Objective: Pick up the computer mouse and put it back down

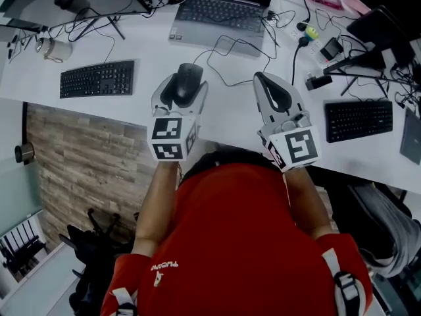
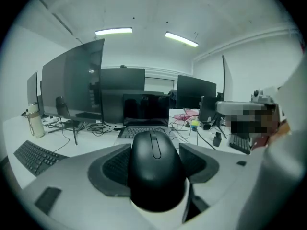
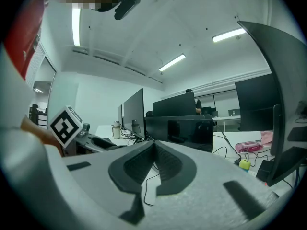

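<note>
A black computer mouse [image 1: 187,84] sits between the jaws of my left gripper [image 1: 186,76], which is shut on its sides. In the left gripper view the mouse [image 2: 154,169] fills the gap between the two dark pads [image 2: 112,169] and points toward the laptop. It seems held a little above the white desk [image 1: 227,120], though I cannot tell for sure that it is off the surface. My right gripper [image 1: 262,78] hovers to the right of the mouse, apart from it. In the right gripper view its tips [image 3: 154,144] meet, shut and empty.
A grey laptop [image 1: 220,15] stands behind the mouse, with black cables [image 1: 227,45] looping in front of it. One black keyboard [image 1: 97,78] lies at the left, another [image 1: 358,119] at the right. A mug [image 1: 56,48] and monitors [image 2: 122,97] stand further back.
</note>
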Demonstrator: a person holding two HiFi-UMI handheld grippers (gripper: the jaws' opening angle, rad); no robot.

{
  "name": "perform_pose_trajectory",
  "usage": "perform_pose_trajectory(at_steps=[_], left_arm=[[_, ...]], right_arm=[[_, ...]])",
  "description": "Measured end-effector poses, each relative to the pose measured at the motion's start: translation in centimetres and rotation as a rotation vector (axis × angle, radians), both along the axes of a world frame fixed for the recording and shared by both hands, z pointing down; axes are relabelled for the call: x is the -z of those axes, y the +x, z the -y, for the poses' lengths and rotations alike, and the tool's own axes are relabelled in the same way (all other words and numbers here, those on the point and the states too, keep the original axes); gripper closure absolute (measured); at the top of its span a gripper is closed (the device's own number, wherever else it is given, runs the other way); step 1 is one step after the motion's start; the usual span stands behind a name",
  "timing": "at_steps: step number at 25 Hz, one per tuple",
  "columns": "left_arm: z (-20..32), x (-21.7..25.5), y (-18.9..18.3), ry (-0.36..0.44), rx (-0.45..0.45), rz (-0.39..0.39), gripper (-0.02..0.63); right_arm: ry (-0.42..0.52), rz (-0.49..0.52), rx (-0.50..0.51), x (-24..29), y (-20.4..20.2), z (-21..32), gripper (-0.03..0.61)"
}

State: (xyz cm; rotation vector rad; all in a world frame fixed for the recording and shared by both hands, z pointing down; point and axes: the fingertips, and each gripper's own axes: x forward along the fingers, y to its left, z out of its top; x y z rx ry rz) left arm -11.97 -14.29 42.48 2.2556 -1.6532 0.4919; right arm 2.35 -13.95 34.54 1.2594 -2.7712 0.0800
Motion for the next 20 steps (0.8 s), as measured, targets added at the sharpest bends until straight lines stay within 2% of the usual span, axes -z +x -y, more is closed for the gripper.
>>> perform_pose_trajectory(at_steps=[14, 20], left_arm=[[-3.8, 13.0, -0.8, 0.215, -0.053, -0.087, 0.311], [-4.6, 17.6, -1.2, 0.258, -0.050, -0.088, 0.311]], right_arm=[[0.094, 0.049, 0.017, 5.0, -0.7, -2.5, 0.574], [0.120, 0.058, 0.007, 6.3, -0.6, -3.1, 0.574]])
